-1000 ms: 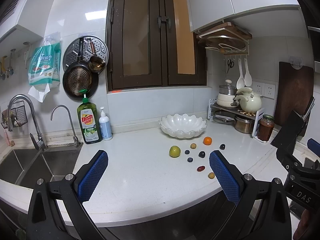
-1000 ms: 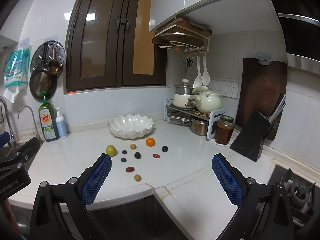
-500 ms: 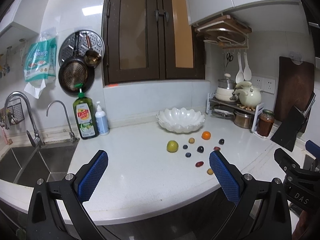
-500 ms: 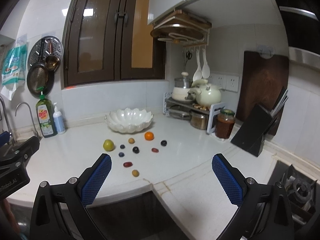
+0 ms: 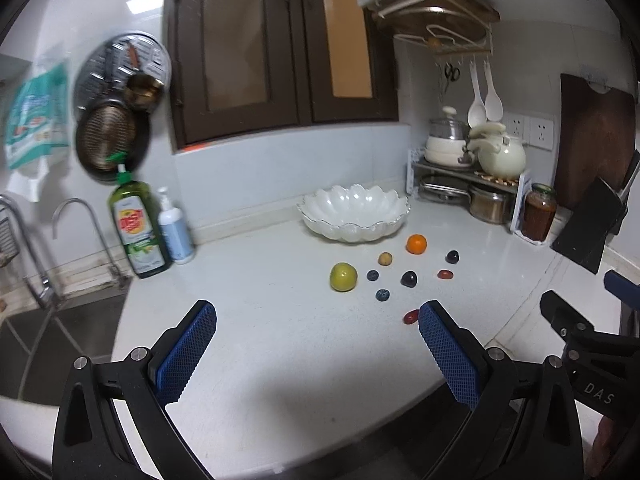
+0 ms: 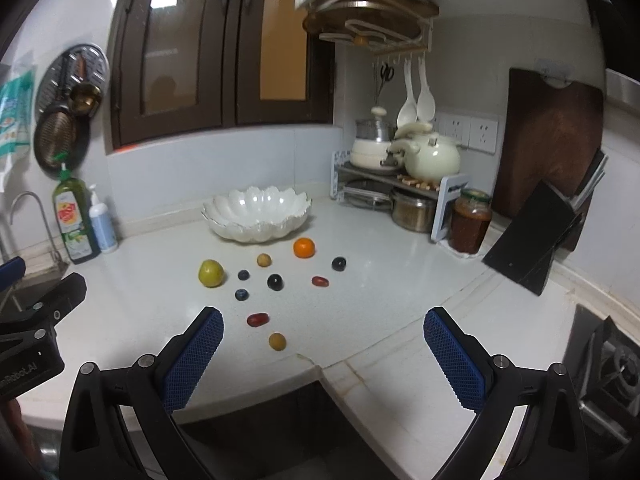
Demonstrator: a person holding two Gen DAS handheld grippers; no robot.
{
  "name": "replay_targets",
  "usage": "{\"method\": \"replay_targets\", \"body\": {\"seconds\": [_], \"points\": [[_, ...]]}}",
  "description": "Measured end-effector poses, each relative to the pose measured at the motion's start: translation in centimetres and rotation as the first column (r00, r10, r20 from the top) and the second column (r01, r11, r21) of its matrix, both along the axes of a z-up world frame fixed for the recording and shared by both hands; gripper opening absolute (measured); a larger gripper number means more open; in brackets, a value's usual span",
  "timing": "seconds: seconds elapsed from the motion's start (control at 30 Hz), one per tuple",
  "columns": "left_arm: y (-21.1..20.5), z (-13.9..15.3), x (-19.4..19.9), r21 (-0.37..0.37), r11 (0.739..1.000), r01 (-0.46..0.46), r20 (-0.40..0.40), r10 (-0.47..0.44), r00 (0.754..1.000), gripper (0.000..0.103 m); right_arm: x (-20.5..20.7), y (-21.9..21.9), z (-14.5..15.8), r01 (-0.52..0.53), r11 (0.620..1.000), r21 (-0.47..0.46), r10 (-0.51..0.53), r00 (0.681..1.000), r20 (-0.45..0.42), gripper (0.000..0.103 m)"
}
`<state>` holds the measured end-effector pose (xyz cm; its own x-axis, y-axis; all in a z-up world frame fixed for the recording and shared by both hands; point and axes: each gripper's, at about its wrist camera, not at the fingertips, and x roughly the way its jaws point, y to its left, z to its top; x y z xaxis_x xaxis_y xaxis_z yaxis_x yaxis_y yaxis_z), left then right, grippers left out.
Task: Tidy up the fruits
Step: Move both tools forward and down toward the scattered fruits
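Jaws, left gripper (image 5: pixel 316 330): spread wide, blue textured pads apart, nothing between them — held above the white speckled countertop (image 5: pixel 280 340).
Jaws, right gripper (image 6: pixel 322 330): likewise spread wide and empty, held over the counter's front edge.
Fruit, location: all loose on the countertop, in front of the white scalloped ceramic bowl (image 6: pixel 256 218); none seen inside the bowl.
Largest piece: round yellow-green fruit (image 6: pixel 211 273), at the left of the group.
Orange piece: small round orange citrus (image 6: pixel 304 248), nearest the bowl, just in front of its right side.
Dark pieces: two small blueberries (image 6: pixel 241 294), one round dark plum-like fruit (image 6: pixel 275 281) at centre, a second dark berry (image 6: pixel 339 264) to the right.
Red pieces: two small oblong red fruits (image 6: pixel 257 319), well apart from each other.
Tan pieces: small round tan fruit (image 6: pixel 264 260) near the bowl — another yellowish one (image 6: pixel 277 341) closest to the right gripper.
Surroundings: green dish soap bottle (image 5: pixel 138 232) upright beside the steel sink (image 5: pixel 36 344); glass jar of red-brown preserve (image 6: pixel 469 222) by the pot rack.
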<state>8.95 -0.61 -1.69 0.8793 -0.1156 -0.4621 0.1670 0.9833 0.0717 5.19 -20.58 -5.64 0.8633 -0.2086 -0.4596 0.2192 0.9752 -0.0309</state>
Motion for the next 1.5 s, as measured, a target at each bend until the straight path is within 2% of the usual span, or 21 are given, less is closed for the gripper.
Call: {"method": "replay_targets", "body": {"seconds": [0.23,0.4,0.7,0.83,1.03,1.13,1.23,1.43,1.5], "points": [[-0.2,-1.5,6.4,0.025,0.996,0.086,-0.039,-0.085,0.996,0.103,5.5,1.0,-1.7,0.038,0.999,0.007,-0.037,0.998,-0.05,0.101],[-0.4,-2.9,10.0,0.055,0.986,0.157,-0.073,-0.153,0.986,0.098,8.5,1.4,-3.3,0.077,0.997,0.008,-0.075,0.991,-0.113,0.097],[-1.5,-6.0,14.3,0.081,0.941,0.33,-0.143,-0.316,0.938,0.088,11.7,2.3,-6.3,0.133,0.991,0.009,-0.128,0.966,-0.225,0.086],[-2.1,-7.5,15.3,0.082,0.903,0.423,-0.171,-0.405,0.898,0.08,12.4,2.4,-7.7,0.153,0.988,0.021,-0.141,0.953,-0.268,0.079],[-3.6,-9.0,15.7,0.131,0.819,0.559,-0.195,-0.532,0.824,0.073,12.8,2.3,-9.6,0.167,0.985,0.045,-0.145,0.939,-0.311,0.068],[-4.3,-9.7,16.0,0.129,0.778,0.615,-0.213,-0.584,0.784,0.073,13.0,2.5,-10.2,0.167,0.985,0.052,-0.142,0.936,-0.321,0.065],[-5.2,-10.4,16.3,0.131,0.749,0.649,-0.235,-0.613,0.755,0.063,13.2,2.3,-10.8,0.171,0.983,0.063,-0.141,0.934,-0.329,0.061],[-6.5,-11.5,16.4,0.133,0.695,0.707,-0.266,-0.662,0.701,0.062,13.8,1.6,-11.7,0.184,0.977,0.107,-0.136,0.927,-0.35,0.056],[-7.0,-12.0,16.5,0.136,0.675,0.725,-0.278,-0.676,0.682,0.058,13.9,1.5,-11.9,0.185,0.976,0.116,-0.133,0.925,-0.355,0.054]]}}
